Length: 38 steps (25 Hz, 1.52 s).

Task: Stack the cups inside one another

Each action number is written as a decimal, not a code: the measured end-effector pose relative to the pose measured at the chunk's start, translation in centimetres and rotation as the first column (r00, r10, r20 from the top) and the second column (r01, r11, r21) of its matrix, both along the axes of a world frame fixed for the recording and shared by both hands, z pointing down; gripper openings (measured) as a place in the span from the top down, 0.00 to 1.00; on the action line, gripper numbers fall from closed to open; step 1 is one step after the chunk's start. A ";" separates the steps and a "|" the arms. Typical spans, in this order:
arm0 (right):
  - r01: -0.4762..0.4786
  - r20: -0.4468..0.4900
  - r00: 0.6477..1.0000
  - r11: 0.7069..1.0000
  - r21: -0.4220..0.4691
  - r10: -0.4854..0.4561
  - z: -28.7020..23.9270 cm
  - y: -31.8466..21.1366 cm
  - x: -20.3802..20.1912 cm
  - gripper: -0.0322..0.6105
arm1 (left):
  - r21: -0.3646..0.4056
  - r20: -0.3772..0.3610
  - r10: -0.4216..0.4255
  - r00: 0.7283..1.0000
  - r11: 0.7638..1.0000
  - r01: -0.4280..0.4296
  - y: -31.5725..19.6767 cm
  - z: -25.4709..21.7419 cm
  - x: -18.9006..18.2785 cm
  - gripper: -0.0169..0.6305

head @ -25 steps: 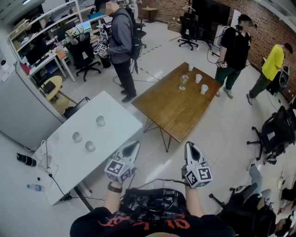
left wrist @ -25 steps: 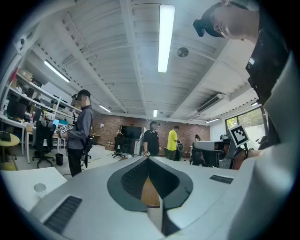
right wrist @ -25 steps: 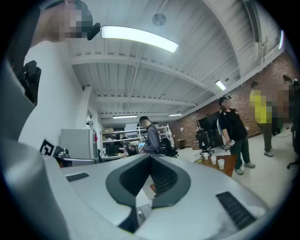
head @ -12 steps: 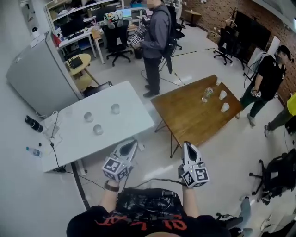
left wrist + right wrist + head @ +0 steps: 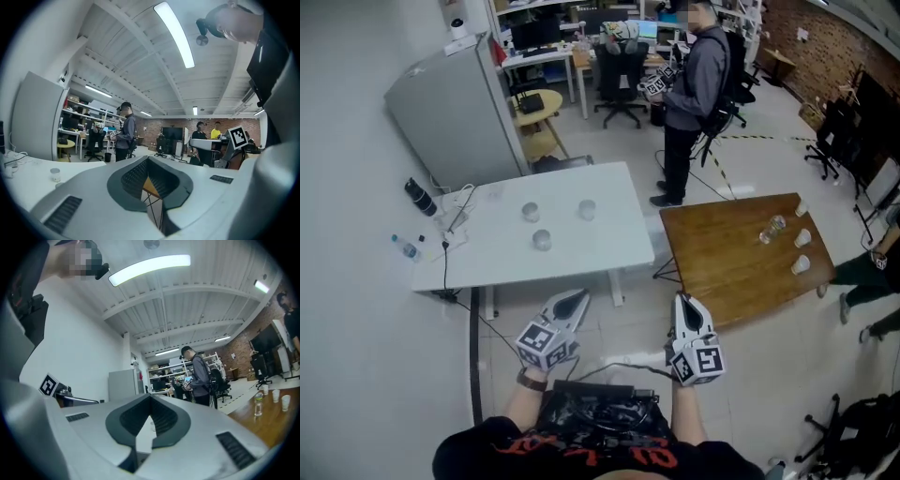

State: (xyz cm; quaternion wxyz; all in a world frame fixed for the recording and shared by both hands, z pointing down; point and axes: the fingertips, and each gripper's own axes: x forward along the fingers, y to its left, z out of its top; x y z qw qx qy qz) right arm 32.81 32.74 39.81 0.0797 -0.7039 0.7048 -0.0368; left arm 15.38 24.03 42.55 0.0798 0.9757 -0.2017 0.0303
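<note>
Three clear cups [image 5: 531, 212] [image 5: 587, 209] [image 5: 542, 240] stand apart on the white table [image 5: 609, 253]. One cup [image 5: 56, 174] appears low at the left of the left gripper view. Several white cups [image 5: 803, 237] and a clear bottle [image 5: 772, 228] stand at the far end of the wooden table [image 5: 722, 267]; they also appear as cups [image 5: 285, 402] in the right gripper view. My left gripper [image 5: 577, 296] and right gripper [image 5: 683, 302] are held level over the floor, short of both tables. Both are shut with nothing between the fingers.
A person [image 5: 694, 84] stands beyond the gap between the two tables. A grey cabinet [image 5: 455, 108] stands behind the white table's left end, with bottles [image 5: 419, 197] and cables on the floor beside it. Office chairs and desks fill the back of the room.
The view has swung left: the white table has come to the middle ahead and the wooden table has slid to the right. Both grippers turned along, still shut and empty.
</note>
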 end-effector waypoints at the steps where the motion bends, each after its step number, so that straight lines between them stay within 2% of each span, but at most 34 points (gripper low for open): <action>1: 0.029 0.003 1.000 1.000 -0.003 -0.029 0.1 -0.7 -0.5 0.94 | -0.005 0.005 -0.019 1.000 1.000 0.019 -0.1 0.2 -0.6 0.97; 7: 0.174 -0.020 0.984 0.984 -0.034 -0.175 0.9 -4.7 -6.0 0.94 | -0.031 0.018 -0.116 0.993 0.993 0.116 -1.8 1.0 -5.0 0.97; 12: 0.202 -0.021 0.979 0.977 -0.062 -0.203 1.3 -8.4 -9.8 0.94 | -0.025 0.014 -0.141 0.990 0.990 0.142 -3.7 1.0 -8.8 0.97; 17: 0.217 -0.076 0.972 0.972 -0.088 -0.224 1.3 -12.0 -15.0 0.94 | -0.012 0.011 -0.189 0.982 0.982 0.189 -6.7 0.9 -14.4 0.97; 26: 0.282 -0.096 0.952 0.954 -0.100 -0.292 1.4 -15.8 -22.1 0.94 | 0.018 0.018 -0.164 0.986 0.986 0.163 -9.3 0.9 -19.9 0.97; 33: 0.306 -0.086 0.944 0.943 -0.134 -0.319 2.6 -17.5 -24.3 0.94 | -0.023 -0.072 -0.254 0.965 0.967 0.253 -11.3 0.4 -22.9 0.97; 38: 0.359 -0.088 0.923 0.921 -0.153 -0.374 3.2 -20.5 -26.3 0.94 | -0.046 -0.124 -0.282 0.951 0.959 0.279 -12.8 0.5 -24.4 0.97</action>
